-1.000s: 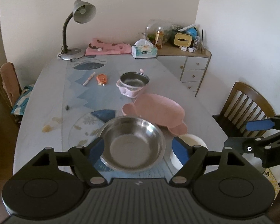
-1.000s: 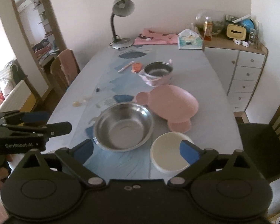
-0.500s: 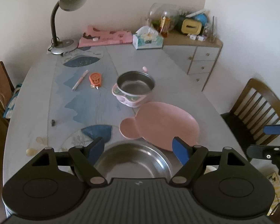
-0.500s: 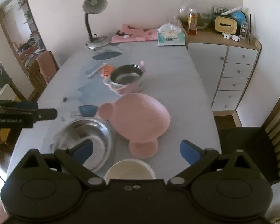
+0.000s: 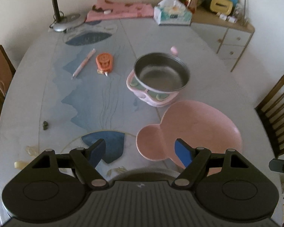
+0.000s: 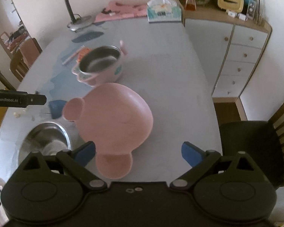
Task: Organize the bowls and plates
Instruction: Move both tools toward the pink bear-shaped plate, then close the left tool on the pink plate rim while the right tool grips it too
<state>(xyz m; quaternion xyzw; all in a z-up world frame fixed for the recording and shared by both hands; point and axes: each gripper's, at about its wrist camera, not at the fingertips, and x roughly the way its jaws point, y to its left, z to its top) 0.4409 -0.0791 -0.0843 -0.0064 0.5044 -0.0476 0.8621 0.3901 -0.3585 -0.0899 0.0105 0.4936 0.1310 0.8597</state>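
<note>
Left hand-held gripper (image 5: 140,149): black body, ribbed grey centre panel, two round side discs, angled black linkage arms, silver pivot screws, blue fingertip pads (image 5: 182,152). Right hand-held gripper (image 6: 138,153): same build, smooth black centre, blue pads. White "GenRobot.AI" lettering on left unit's side.

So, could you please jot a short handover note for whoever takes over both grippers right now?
Left gripper: open, empty, above the table.
Right gripper: open, empty, over the pink plate.
Steel bowl sits at the near left edge, beside the plate; the small pink-cased pot is just beyond the plate.
Done: nothing stacked or gripped.
Left: gather the plate and both bowls.
</note>
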